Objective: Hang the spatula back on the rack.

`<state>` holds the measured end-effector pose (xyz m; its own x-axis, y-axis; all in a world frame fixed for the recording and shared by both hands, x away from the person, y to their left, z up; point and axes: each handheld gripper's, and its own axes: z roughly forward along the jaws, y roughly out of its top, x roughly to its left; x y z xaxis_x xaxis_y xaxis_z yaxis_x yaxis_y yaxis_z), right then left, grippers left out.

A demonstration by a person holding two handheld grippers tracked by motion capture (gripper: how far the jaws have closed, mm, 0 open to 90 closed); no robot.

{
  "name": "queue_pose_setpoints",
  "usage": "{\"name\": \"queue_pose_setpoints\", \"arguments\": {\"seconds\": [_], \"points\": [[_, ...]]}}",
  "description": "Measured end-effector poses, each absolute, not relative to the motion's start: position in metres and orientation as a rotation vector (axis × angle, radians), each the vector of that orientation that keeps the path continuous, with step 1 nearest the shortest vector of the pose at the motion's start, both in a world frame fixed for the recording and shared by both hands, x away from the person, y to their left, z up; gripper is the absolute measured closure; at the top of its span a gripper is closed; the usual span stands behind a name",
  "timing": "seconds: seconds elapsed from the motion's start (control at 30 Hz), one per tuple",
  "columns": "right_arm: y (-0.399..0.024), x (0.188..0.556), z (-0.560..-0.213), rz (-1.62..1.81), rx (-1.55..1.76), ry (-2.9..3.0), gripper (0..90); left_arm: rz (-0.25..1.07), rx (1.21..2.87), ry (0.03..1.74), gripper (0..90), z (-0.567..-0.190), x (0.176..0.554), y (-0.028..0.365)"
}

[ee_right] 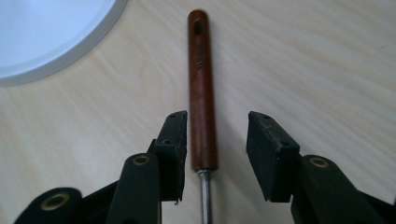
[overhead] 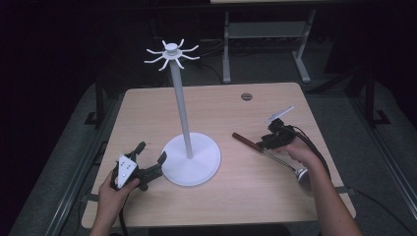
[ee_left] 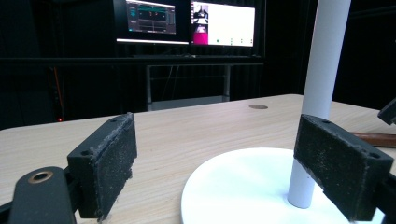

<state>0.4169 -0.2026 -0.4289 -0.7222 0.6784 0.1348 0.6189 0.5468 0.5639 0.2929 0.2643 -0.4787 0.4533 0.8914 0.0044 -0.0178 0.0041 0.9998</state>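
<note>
Ladle (ee_right: 201, 93) lies flat on the counter (overhead: 255, 196), its wooden handle between the released right hand-held gripper (ee_right: 217, 154)'s pads, untouched. Left hand-held gripper (overhead: 151, 158) gapes wide at the white stand (overhead: 191, 158)'s base.

High view: fixed above the person's side, looks fwd & down over the whole table (overhead: 275, 191). Left gripper view: low, near-level, close on the white stand (ee_left: 261, 186). Right gripper view: close, straight down on the wooden handle (ee_right: 201, 93); both share stand's base w/ the high view.
</note>
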Motion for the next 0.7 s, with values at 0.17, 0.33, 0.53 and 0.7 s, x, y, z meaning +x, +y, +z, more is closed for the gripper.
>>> {"name": "queue_pose_setpoints", "arguments": {"seconds": [0.17,0.33,0.53,0.7], "points": [[-0.188,0.415,-0.421,0.792,1.103,2.732,57.8,0.867,1.384,0.845,12.6,-0.479,0.293,0.264],[-0.173,0.415,-0.413,0.698,1.064,2.773,55.9,0.865,1.385,0.84,12.6,-0.479,0.293,0.264],[-0.157,0.421,-0.408,0.509,0.982,2.835,55.5,0.867,1.387,0.838,12.6,-0.479,0.293,0.264],[-0.146,0.429,-0.412,0.366,0.968,2.862,55.4,0.867,1.387,0.838,12.6,-0.479,0.293,0.263]]}}
